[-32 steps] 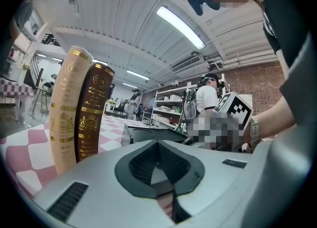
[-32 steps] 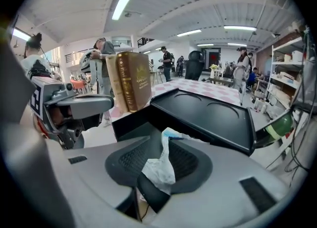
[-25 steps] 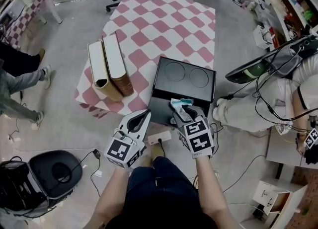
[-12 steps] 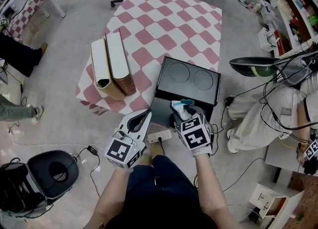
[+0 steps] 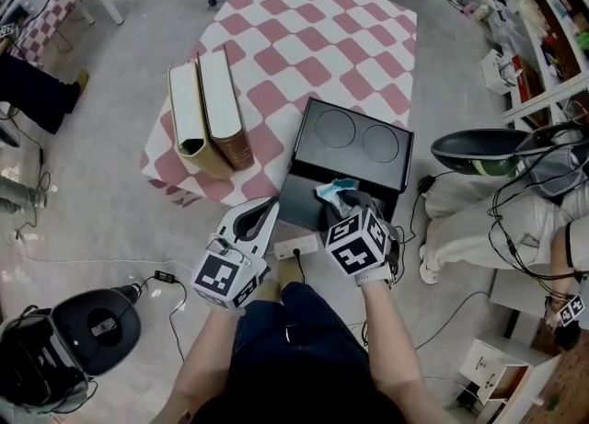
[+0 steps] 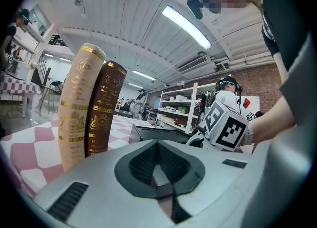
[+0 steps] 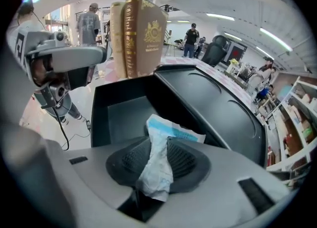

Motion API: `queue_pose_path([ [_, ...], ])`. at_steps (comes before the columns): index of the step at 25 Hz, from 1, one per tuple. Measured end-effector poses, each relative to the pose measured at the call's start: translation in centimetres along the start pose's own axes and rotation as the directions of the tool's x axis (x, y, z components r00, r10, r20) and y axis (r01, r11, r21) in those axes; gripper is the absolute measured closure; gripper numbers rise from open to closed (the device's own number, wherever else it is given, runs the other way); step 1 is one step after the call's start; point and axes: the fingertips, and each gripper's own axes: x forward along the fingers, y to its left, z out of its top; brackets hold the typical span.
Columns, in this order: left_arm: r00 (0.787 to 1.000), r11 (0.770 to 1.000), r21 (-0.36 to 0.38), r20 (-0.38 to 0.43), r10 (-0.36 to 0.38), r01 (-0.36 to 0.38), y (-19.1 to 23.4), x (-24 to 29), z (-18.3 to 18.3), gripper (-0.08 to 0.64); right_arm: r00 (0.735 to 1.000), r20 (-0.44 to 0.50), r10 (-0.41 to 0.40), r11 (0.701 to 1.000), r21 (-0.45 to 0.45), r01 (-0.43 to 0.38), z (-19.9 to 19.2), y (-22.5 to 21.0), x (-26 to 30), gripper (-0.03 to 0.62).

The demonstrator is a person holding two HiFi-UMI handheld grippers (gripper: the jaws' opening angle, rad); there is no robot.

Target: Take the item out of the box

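Right gripper (image 7: 157, 159): jaws closing, pads already nipping a crumpled white-and-blue packet (image 7: 171, 130), lower end bunched between them, upper end sticking out above.

Packet hung over the open well of the black box (image 7: 121, 118), near its front wall, not resting on the box floor.

Left gripper (image 6: 161, 178): jaw tips together, nothing held; hovered left of the box's front corner, clear of it.

Box lid (image 5: 354, 137) lay folded back on the checked table (image 5: 313, 36); box at the table's near edge.

Two books (image 5: 207, 119) stood left of the box, apart from it. Bare cloth beyond the lid.

Power strip (image 5: 296, 247) lay on the floor below, between the grippers.

Against a second before: right marker cube had rolled, packet at much the same spot; left gripper barely shifted.
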Motion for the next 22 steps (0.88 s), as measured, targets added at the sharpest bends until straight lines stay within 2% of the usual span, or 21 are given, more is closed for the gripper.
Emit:
queue_pose_path([
  [9, 1.0, 1.0, 0.006, -0.01, 0.0, 0.0, -0.7, -1.2, -0.4, 0.555, 0.997, 0.077, -0.012, 0.998, -0.062, 0.017, 0.3, 0.6, -1.2, 0.552],
  [17, 1.0, 1.0, 0.016, -0.003, -0.007, 0.007, -1.9, -2.2, -0.1, 0.555, 0.975, 0.223, -0.021, 0.996, -0.085, 0.041, 1.8, 1.4, -4.0, 0.558],
  [22, 1.0, 1.0, 0.017, 0.003, -0.004, 0.004, -2.2, -2.9, 0.1, 0.555, 0.961, 0.277, -0.012, 0.998, -0.053, 0.028, 2.1, 1.7, -5.5, 0.56],
])
